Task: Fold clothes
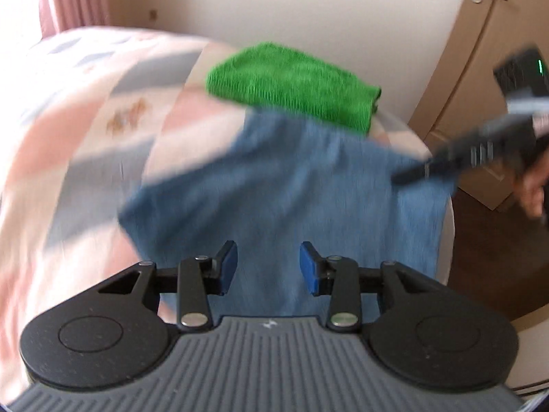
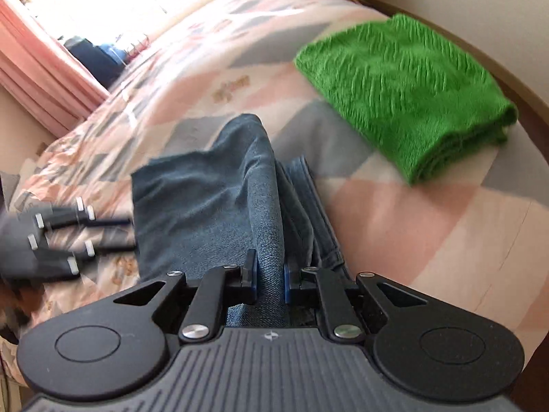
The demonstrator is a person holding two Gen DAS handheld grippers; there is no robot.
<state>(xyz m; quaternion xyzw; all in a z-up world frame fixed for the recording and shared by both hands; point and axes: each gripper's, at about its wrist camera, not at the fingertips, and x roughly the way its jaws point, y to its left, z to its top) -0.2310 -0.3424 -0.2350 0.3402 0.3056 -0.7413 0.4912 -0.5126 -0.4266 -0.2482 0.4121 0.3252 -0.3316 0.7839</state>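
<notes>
Black two-finger left gripper (image 1: 268, 267), blue-padded fingers (image 1: 229, 264), silver screws, ribbed grey housing, right gripper (image 2: 270, 279) alike

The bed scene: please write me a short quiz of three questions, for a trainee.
1. True or false: the left gripper is open and holds nothing.
2. What does the right gripper grip? A) green towel B) blue jeans C) bedspread
3. Fill in: the folded towel lying on the bed is ____ in colour.

Key: 1 true; 2 B; 3 green.
</notes>
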